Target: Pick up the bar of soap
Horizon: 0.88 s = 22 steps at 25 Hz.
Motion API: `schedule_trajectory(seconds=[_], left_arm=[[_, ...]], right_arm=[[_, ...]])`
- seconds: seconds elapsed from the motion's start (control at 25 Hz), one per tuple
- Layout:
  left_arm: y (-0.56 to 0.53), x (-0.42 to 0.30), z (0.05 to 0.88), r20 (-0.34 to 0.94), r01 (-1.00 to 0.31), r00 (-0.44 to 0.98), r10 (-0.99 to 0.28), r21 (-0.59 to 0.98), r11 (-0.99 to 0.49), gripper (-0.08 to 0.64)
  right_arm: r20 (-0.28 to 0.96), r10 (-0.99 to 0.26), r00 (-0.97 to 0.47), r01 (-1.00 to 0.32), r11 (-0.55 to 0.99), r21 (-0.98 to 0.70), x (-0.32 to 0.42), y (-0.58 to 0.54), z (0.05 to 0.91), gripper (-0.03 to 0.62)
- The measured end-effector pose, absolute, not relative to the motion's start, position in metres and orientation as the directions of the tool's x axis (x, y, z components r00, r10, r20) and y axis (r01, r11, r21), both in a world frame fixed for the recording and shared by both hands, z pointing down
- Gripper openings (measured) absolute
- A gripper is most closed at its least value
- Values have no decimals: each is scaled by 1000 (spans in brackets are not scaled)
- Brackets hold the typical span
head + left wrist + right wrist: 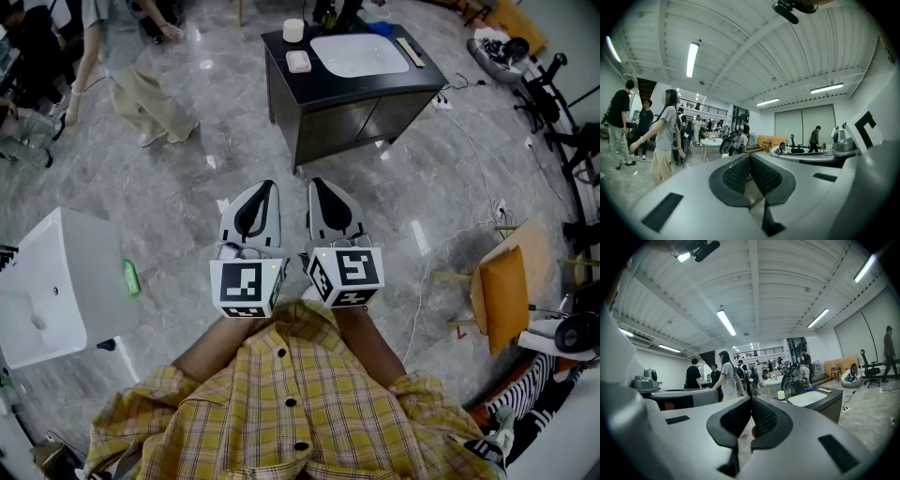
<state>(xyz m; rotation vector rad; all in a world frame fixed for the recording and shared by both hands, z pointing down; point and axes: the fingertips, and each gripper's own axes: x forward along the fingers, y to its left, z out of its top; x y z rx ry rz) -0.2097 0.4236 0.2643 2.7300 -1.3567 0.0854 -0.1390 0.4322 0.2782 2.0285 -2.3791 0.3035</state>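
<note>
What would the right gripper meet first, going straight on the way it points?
The right gripper has open floor ahead, then probably the left end of the dark sink cabinet; it might pass just beside it.

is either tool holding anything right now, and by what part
Nothing is held. The left tool and right tool are both shut on nothing; the bar of soap lies on the dark cabinet.

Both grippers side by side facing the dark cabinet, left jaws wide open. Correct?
No: the left gripper has its jaws shut, pads together with nothing between, per the left gripper view. It does sit beside the right gripper, facing the dark cabinet.
</note>
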Motion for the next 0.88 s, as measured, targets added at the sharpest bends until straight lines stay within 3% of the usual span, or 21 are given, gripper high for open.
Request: schedule_trajectory(seconds=[0.88], left_arm=[[407, -285, 290, 117, -736, 676, -727, 133, -664, 12]], right_arm=[[147, -986, -75, -988, 54, -141, -206, 431, 293, 20]])
